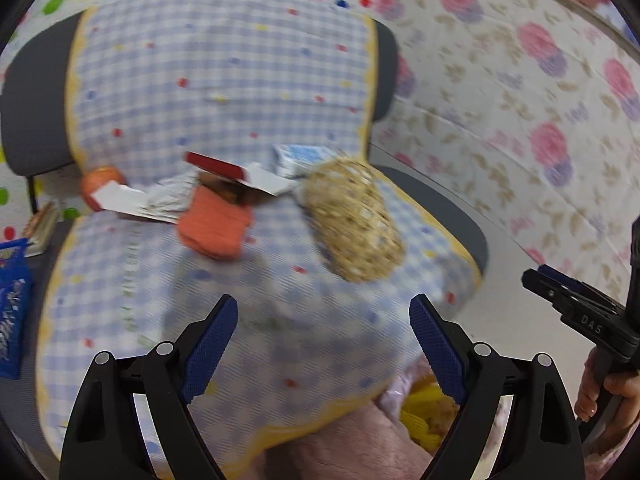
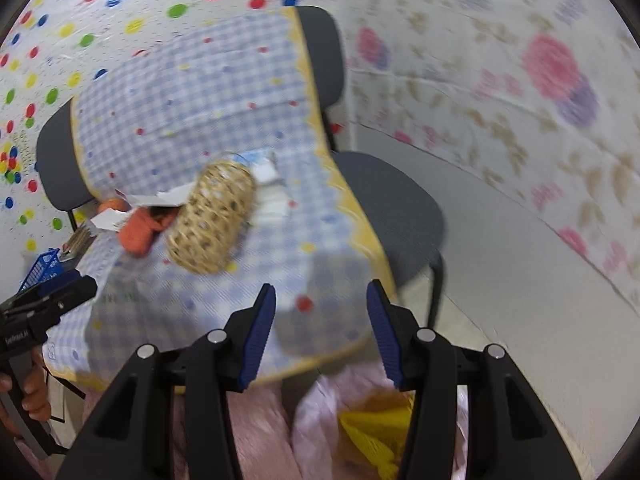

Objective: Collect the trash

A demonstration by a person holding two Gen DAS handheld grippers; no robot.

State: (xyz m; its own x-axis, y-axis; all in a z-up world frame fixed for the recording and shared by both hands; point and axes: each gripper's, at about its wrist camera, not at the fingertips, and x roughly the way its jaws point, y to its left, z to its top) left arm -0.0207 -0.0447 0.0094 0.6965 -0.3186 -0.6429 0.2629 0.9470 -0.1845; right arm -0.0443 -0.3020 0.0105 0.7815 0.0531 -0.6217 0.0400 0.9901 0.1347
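Note:
On the checked cloth (image 1: 224,80) over a chair lies a heap of litter. It holds a torn red-and-white cardboard box (image 1: 216,166), a white torn wrapper (image 1: 120,198), a blue-white carton (image 1: 300,158) and an orange cloth (image 1: 214,224). A wicker basket (image 1: 352,220) lies on its side among them. My left gripper (image 1: 324,308) hangs open above the seat's front, holding nothing. My right gripper (image 2: 321,292) is open too, empty, short of the wicker basket (image 2: 212,220). Below both is a pink plastic bag (image 2: 320,408) with something yellow (image 2: 376,432) inside.
The grey chair (image 2: 396,208) stands against a flowered wall (image 2: 552,64). A blue plastic crate (image 1: 12,300) sits on the floor to the left, and an orange round thing (image 1: 102,178) lies at the heap's left end. Grey floor shows to the right of the chair.

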